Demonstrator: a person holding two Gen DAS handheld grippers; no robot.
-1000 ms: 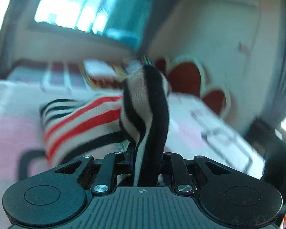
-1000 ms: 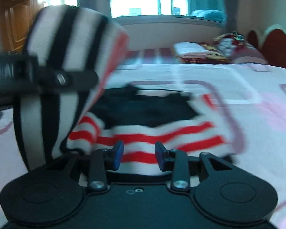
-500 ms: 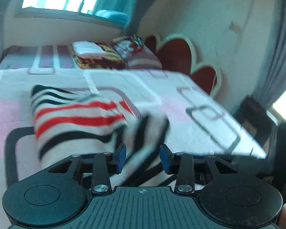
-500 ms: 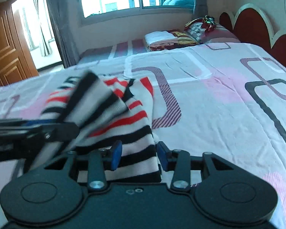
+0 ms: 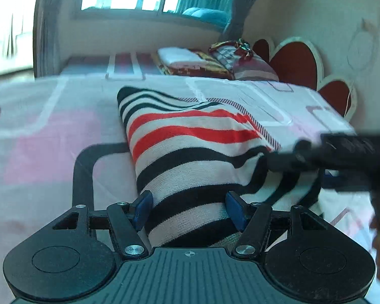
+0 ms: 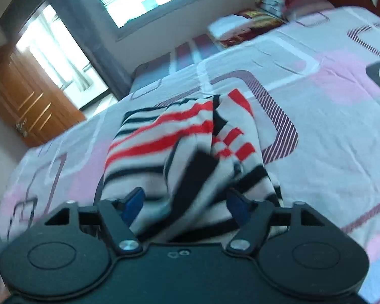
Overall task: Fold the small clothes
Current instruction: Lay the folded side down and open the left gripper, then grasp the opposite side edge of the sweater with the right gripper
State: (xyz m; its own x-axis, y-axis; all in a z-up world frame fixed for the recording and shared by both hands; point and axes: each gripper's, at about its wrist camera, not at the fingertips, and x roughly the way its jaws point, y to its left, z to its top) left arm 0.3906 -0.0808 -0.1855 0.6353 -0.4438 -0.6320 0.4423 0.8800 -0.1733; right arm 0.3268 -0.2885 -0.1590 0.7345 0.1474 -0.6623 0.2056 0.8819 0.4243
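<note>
Striped garment (image 5: 190, 152), red, black and white, lies folded on the bed (image 5: 50, 131). Left gripper (image 5: 188, 209) has just been opening; its jaws stand apart, cloth between them unpressed. Right gripper (image 6: 185, 204) likewise has just been opening, parted over the near edge.

One striped garment (image 5: 190, 152), two claws, one bed (image 5: 50, 126).

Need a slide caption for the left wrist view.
Left gripper open over the folded striped top on the bed.
</note>
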